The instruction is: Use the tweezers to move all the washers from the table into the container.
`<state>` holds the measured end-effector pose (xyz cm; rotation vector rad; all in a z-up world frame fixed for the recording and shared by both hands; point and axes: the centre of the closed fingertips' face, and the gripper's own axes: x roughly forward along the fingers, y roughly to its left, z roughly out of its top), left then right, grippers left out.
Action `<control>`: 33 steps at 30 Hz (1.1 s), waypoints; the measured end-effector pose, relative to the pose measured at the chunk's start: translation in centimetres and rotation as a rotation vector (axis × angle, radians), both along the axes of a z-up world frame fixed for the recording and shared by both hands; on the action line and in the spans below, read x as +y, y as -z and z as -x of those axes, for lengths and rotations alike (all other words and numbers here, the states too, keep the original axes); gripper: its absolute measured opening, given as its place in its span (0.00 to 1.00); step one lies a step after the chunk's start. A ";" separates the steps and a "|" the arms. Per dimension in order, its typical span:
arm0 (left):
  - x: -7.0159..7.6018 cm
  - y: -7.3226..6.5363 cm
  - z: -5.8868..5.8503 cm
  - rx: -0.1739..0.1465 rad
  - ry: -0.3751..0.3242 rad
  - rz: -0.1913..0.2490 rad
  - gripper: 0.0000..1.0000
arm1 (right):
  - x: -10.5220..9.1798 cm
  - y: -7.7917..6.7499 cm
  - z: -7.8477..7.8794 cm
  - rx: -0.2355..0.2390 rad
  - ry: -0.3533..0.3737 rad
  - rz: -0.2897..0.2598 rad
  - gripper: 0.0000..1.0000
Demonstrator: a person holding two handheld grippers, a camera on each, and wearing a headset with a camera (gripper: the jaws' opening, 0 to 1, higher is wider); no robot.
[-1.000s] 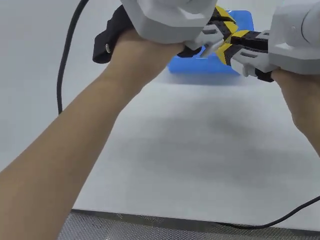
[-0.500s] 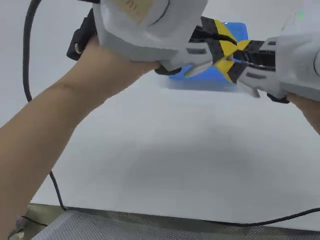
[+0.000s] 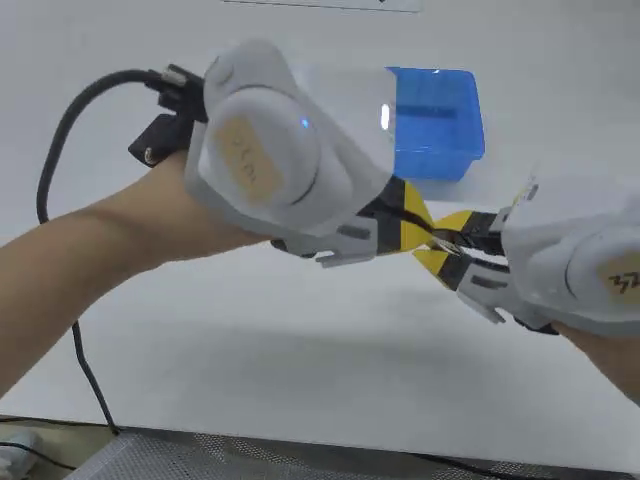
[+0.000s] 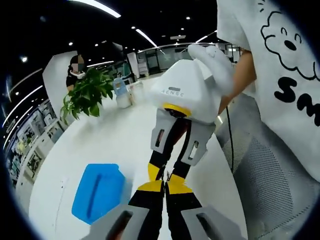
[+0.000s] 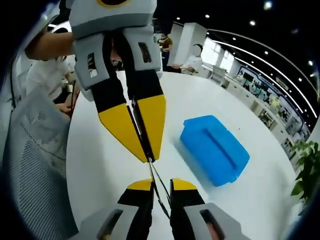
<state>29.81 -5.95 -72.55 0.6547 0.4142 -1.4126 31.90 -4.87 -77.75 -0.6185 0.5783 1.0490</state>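
My left gripper [image 3: 425, 232] and right gripper [image 3: 447, 258] meet tip to tip above the white table [image 3: 300, 350], well in front of the blue container [image 3: 435, 110]. In the right gripper view, thin metal tweezers [image 5: 153, 172] run between the right gripper's [image 5: 161, 186] narrowly set yellow-tipped jaws. Their far end sits pinched at the tips of the left gripper [image 5: 148, 157], whose jaws are pressed together. The container [image 5: 215, 147] lies beyond on the right. In the left gripper view the left gripper [image 4: 164, 186] faces the right gripper [image 4: 169, 172], with the container [image 4: 97, 192] at lower left.
A black cable [image 3: 70, 130] loops from the left gripper over the table's left side. A grey mesh surface [image 3: 300, 465] runs along the table's near edge. A potted plant [image 4: 87, 92] stands far off, and a person in a white shirt [image 4: 280, 85] is close by.
Both grippers, still tip to tip, have come away from the container toward me and now hang lower in the view. The camera has also shifted.
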 end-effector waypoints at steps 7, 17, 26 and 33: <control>0.7 3.6 0.5 0.059 0.013 -0.043 0.00 | 0.3 3.6 1.1 0.010 -0.056 0.088 0.07; 3.7 9.5 -0.9 0.101 -0.044 -0.147 0.00 | 1.4 5.0 1.2 -0.003 -0.186 0.137 0.05; 4.3 9.2 -1.9 0.153 -0.191 -0.114 0.00 | 1.5 5.1 1.4 -0.032 -0.253 0.155 0.04; 4.1 9.9 -1.3 0.208 -0.181 -0.133 0.10 | 1.5 4.9 1.5 -0.056 -0.286 0.159 0.04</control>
